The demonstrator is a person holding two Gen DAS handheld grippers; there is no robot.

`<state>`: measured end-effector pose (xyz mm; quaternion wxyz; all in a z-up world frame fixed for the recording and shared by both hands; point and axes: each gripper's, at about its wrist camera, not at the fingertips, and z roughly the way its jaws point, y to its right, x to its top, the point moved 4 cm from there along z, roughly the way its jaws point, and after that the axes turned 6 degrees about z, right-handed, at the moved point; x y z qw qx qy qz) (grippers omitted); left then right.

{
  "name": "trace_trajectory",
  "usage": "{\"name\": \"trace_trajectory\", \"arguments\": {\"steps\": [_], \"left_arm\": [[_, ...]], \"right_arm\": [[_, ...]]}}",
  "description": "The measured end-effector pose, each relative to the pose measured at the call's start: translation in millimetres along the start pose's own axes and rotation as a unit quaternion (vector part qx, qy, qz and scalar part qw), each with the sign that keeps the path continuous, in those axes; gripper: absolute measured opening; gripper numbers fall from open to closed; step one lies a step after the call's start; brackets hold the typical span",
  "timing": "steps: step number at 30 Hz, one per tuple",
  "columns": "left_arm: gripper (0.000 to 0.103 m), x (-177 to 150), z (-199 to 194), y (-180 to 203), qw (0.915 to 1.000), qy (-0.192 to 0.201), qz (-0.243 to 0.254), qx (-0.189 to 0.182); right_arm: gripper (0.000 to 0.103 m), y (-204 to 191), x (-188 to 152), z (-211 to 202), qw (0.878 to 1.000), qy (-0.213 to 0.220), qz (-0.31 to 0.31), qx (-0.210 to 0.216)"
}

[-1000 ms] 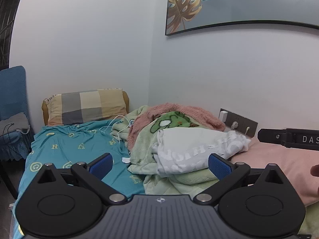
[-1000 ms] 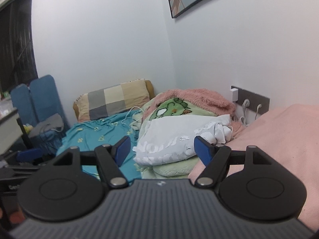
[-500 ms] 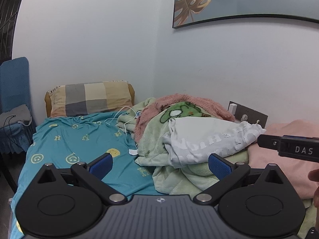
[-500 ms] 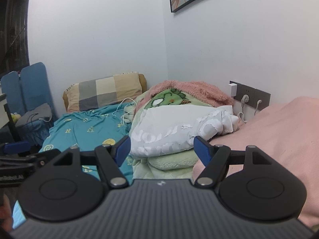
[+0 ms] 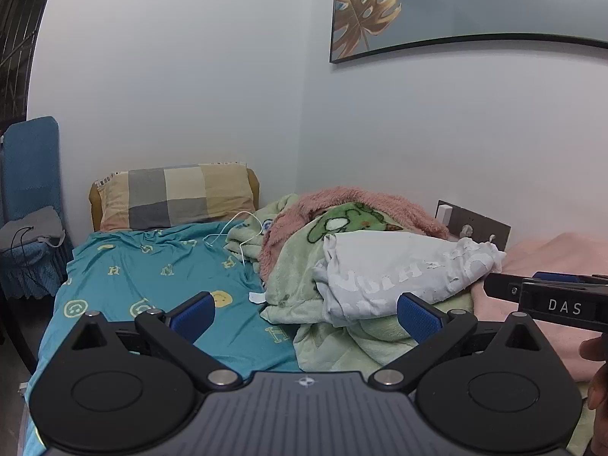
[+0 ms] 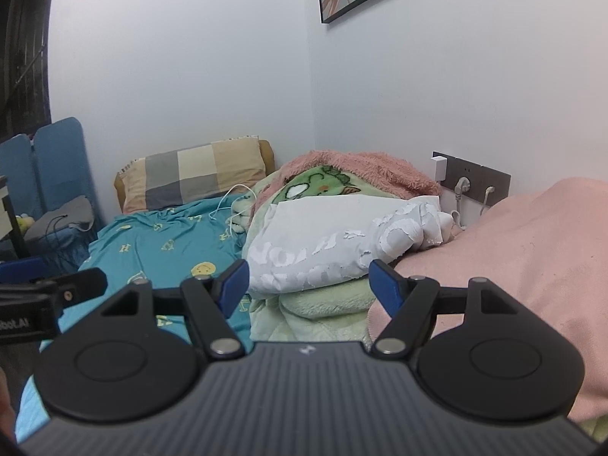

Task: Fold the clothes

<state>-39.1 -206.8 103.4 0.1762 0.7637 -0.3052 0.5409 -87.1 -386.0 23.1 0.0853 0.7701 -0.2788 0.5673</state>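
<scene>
White garment (image 5: 402,273) crumpled, long axis left-right on green blanket (image 5: 300,288) | 2 grippers (image 5: 306,313) (image 6: 307,281) wide, empty

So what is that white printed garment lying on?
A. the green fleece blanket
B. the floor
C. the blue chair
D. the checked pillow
A: the white printed garment lies crumpled on top of the green fleece blanket, well apart from the checked pillow at the head of the bed.

Garment (image 5: 399,269) on blanket (image 5: 300,273), beside pillow (image 5: 174,195)

White garment (image 5: 399,277) — crumpled atop blankets (image 5: 304,266).
</scene>
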Motion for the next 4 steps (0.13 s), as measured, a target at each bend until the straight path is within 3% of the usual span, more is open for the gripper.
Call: {"name": "trace_trajectory", "arguments": {"steps": [4], "left_arm": [[0.103,1.1,-4.0,1.6,1.0000,0.003,0.002,-0.002]], "right_arm": [[0.072,0.5,1.8,-3.9,1.000,0.003,0.002,-0.002]]}}
